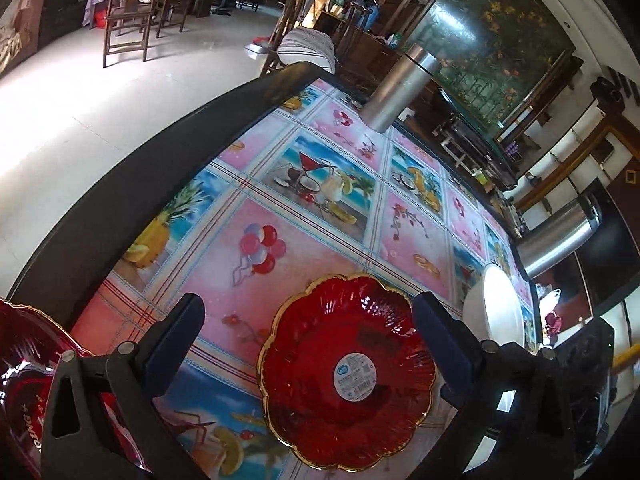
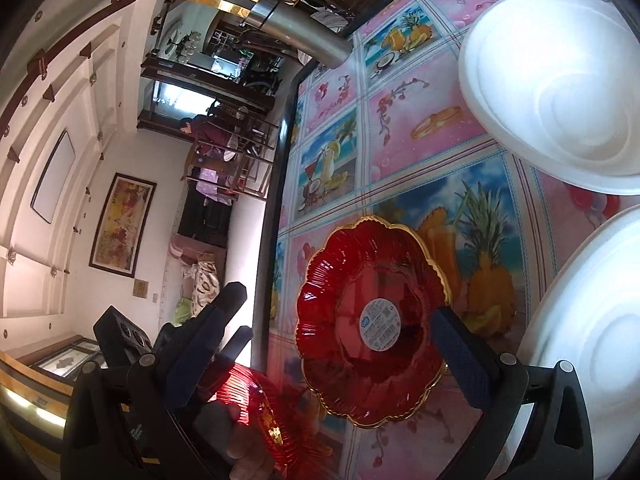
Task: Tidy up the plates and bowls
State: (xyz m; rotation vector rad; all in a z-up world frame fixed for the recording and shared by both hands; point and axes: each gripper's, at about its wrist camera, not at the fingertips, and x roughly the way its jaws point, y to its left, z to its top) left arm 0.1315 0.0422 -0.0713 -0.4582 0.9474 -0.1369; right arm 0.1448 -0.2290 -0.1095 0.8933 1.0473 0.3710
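Note:
A red glass plate (image 1: 348, 376) with a gold scalloped rim and a round sticker lies on the patterned tablecloth; it also shows in the right wrist view (image 2: 372, 320). My left gripper (image 1: 308, 332) is open, its fingers on either side of the plate's far edge, not touching it. A second red glass dish (image 1: 24, 356) sits at its lower left, also in the right wrist view (image 2: 256, 412). My right gripper (image 2: 336, 328) is open and hovers over the red plate. Two white plates (image 2: 556, 88) (image 2: 592, 336) lie to its right.
A white plate (image 1: 500, 312) lies right of the left gripper. Steel flasks (image 1: 400, 84) (image 1: 560, 236) stand at the table's far side; one shows in the right wrist view (image 2: 296, 28). The table's dark edge (image 1: 160, 152) runs along the left. Chairs stand beyond on the floor.

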